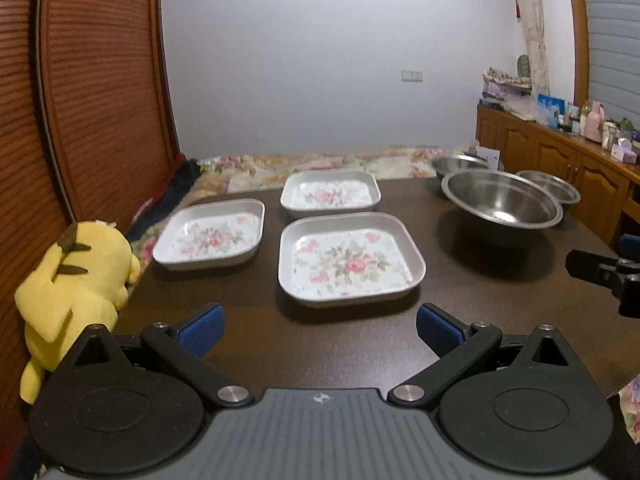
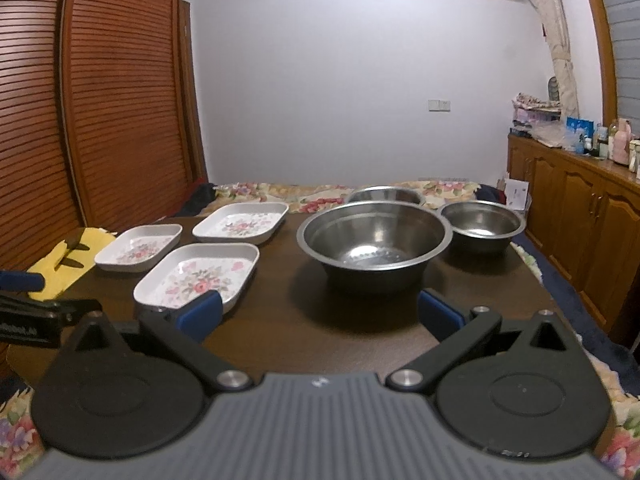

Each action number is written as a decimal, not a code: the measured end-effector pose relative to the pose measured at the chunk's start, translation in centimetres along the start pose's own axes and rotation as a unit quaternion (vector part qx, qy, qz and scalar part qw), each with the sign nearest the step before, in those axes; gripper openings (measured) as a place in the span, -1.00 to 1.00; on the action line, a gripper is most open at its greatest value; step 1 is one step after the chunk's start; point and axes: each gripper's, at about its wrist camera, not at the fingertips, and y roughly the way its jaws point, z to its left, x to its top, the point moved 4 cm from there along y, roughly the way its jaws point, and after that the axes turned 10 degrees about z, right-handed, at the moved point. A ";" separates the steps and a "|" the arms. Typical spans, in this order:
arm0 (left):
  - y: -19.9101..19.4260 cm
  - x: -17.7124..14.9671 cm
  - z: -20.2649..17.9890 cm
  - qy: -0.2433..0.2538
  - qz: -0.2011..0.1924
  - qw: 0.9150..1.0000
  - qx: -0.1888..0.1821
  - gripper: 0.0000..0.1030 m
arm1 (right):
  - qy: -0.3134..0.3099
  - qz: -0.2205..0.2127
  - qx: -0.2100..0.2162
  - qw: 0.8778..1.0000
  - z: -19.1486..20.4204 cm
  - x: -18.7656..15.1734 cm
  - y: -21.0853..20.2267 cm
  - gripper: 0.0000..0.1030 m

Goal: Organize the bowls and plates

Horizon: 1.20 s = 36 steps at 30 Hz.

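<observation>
The left tool [image 1: 320,330] and right tool [image 2: 320,316] each hold their 2 fingers wide apart, gripping nothing.

Table [image 1: 360,344]: before me, bearing all.
Plates [image 1: 348,260]: three, grouped at my left.
Bowls [image 1: 500,204]: three, clustered right.
Plush toy [image 1: 76,280]: off the table's left edge.

The dark brown wooden table [image 1: 360,352] is showing a smooth, faintly glossy grain. Three square white floral-printed plates [image 1: 350,262] are looking like glossy plastic. Three round steel bowls [image 2: 376,240] are gleaming with brushed metal. The yellow plush toy [image 1: 76,292] is looking soft and matt. The blue gripper pads [image 1: 202,330] are showing ribbed rubber.
</observation>
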 end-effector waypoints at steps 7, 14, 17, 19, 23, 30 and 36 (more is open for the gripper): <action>2.1 0.0 1.2 -0.004 0.026 1.000 -0.002 1.00 | -0.015 0.010 0.015 1.000 0.8 0.3 1.7 1.00; 3.1 0.6 2.9 -0.007 0.038 0.999 -0.006 1.00 | -0.025 0.023 0.039 0.999 1.9 1.0 3.5 1.00; 3.3 0.9 3.7 -0.011 0.036 0.999 -0.004 1.00 | -0.032 0.030 0.053 0.998 2.7 1.3 4.4 1.00; 3.6 1.3 4.2 -0.009 0.035 0.999 0.001 1.00 | -0.033 0.037 0.060 0.997 3.1 1.4 5.1 1.00; 4.4 2.1 5.3 -0.007 0.032 0.999 0.007 1.00 | -0.034 0.048 0.078 0.995 3.9 1.7 6.7 1.00; 6.6 3.6 6.5 -0.006 0.021 1.000 -0.001 1.00 | -0.047 0.060 0.103 0.992 5.4 2.4 9.2 0.68; 8.8 4.2 7.1 -0.020 0.024 0.999 -0.037 0.81 | -0.038 0.079 0.126 0.988 5.7 2.5 11.7 0.49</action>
